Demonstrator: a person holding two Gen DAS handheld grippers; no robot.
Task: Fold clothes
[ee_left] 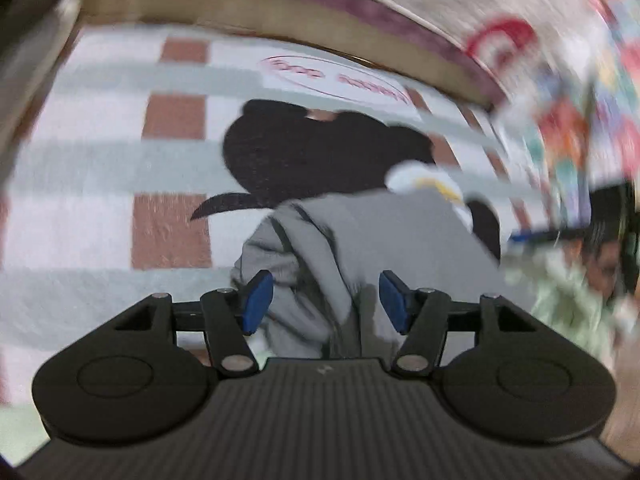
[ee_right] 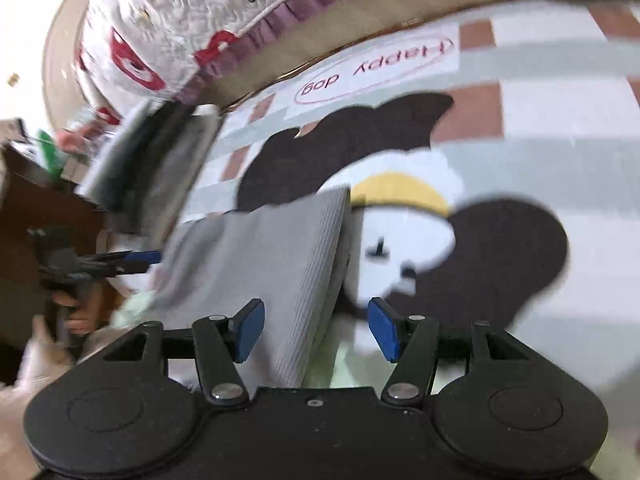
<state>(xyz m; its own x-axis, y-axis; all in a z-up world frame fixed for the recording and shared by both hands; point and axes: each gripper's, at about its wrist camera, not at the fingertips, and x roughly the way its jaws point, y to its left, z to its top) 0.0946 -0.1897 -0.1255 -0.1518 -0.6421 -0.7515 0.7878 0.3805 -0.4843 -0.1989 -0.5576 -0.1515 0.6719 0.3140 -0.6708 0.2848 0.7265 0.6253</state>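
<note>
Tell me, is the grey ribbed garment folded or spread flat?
Folded: the grey ribbed garment shows a straight layered edge and lies compact on the blanket.

1 grey garment (ee_right: 260, 264), 1 checked blanket (ee_right: 560, 128), 2 grippers (ee_left: 326, 300) (ee_right: 316, 326)

Grey garment (ee_right: 264, 264) ribbed knit (matt); blanket (ee_right: 560, 128) fleecy.

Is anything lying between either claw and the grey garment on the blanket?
Nothing visible is. The grey garment lies directly ahead of the open left claw, and its folded edge sits straight in front of the open right claw. Only the patterned blanket lies underneath; blur hides finer detail.
</note>
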